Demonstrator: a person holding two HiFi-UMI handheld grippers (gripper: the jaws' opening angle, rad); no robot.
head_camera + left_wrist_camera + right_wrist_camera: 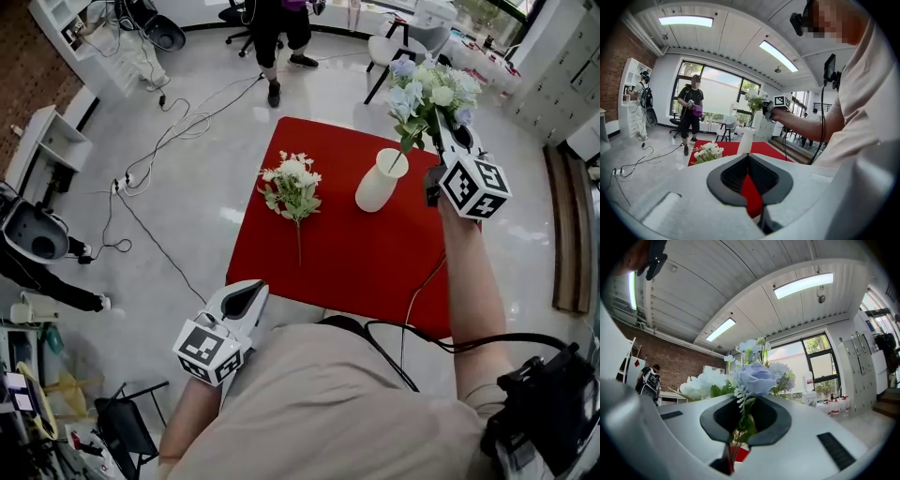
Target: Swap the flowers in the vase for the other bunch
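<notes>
A white vase [379,182] stands on the red table [347,253], right of centre. My right gripper [440,129] is shut on the stems of a blue and white bunch [427,89], held tilted above the vase, with the stem end at the vase mouth. In the right gripper view the blue bunch [754,377] rises between the jaws. A white bunch [292,186] lies flat on the table, left of the vase. My left gripper [246,298] hangs shut and empty off the table's near left corner, pointing toward the white bunch [708,152] and the vase [746,140].
A person [274,37] stands on the floor beyond the table. Cables [178,122] trail over the floor at the left. A chair [392,47] and white shelving [66,28] stand at the back. Steps [567,234] run along the right.
</notes>
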